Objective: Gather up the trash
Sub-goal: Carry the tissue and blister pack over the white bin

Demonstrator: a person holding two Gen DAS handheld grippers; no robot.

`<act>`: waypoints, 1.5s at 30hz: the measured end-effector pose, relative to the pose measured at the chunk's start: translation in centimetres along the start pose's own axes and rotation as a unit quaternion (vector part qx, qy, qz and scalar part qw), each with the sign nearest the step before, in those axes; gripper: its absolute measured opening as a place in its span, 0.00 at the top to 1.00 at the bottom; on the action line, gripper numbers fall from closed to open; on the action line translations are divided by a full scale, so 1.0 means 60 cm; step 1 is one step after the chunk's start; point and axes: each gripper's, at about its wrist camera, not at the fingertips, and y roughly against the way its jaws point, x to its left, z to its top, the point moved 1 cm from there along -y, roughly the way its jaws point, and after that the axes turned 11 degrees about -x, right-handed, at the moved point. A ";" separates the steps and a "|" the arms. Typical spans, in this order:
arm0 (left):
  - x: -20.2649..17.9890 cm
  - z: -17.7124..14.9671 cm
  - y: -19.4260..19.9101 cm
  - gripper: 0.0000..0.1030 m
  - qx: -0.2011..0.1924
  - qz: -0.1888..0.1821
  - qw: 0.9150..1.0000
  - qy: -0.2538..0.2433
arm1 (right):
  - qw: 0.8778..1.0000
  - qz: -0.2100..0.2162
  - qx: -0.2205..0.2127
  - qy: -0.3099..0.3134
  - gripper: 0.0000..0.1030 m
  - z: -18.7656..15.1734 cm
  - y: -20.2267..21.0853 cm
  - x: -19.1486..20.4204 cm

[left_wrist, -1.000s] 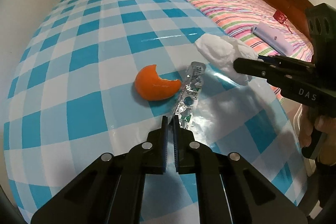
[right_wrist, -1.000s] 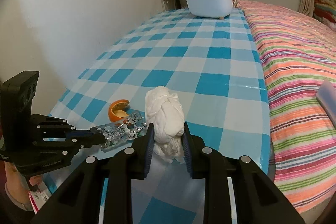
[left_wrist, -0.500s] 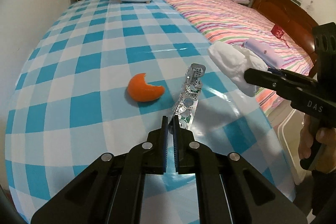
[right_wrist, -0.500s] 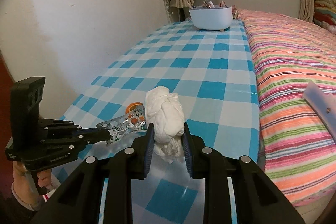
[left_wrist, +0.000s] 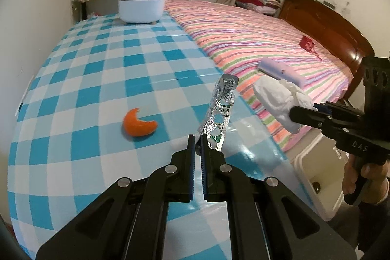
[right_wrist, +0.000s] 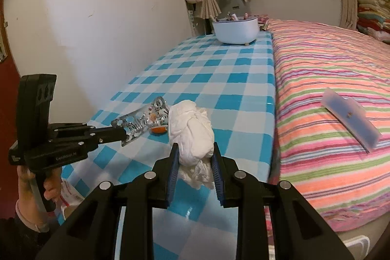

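Observation:
My left gripper point(left_wrist: 198, 141) is shut on the lower end of a silver foil pill blister strip point(left_wrist: 220, 111), which sticks up above the blue checked table point(left_wrist: 92, 79). An orange peel point(left_wrist: 139, 126) lies on the table left of the strip. My right gripper point(right_wrist: 194, 155) is shut on a crumpled white tissue wad point(right_wrist: 191, 133) held above the table's near edge. In the right wrist view the left gripper point(right_wrist: 123, 135) holds the blister strip point(right_wrist: 143, 121) at the left, with the orange peel point(right_wrist: 158, 130) partly hidden behind it. The left wrist view has the tissue wad point(left_wrist: 277, 99) at its right.
A white tub point(left_wrist: 141, 7) with small items stands at the table's far end. A striped bed point(left_wrist: 256, 40) runs along the table's right side, with a lilac flat case point(left_wrist: 282, 71) on it. A white bin point(left_wrist: 314, 174) stands below the table's corner. A wall point(right_wrist: 97, 16) borders the left.
Both grippers have risen and drawn back from the table with their loads. The blister strip has lifted off the cloth, and the orange peel has stayed in place.

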 end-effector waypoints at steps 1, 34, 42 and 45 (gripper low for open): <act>-0.012 0.000 -0.001 0.95 0.000 -0.004 1.000 -0.005 | 1.000 -0.004 -0.003 -0.001 0.76 -0.003 0.011 -0.005; -0.321 -0.053 -0.024 0.95 0.048 -0.128 0.978 -0.156 | 0.984 -0.132 -0.065 -0.095 0.75 -0.142 0.305 -0.151; -0.360 -0.062 -0.035 0.95 0.056 -0.143 0.973 -0.175 | 0.979 -0.162 -0.077 -0.095 0.73 -0.160 0.340 -0.173; -0.366 -0.064 -0.040 0.95 0.058 -0.144 0.972 -0.178 | 0.979 -0.157 -0.076 -0.104 0.73 -0.166 0.346 -0.182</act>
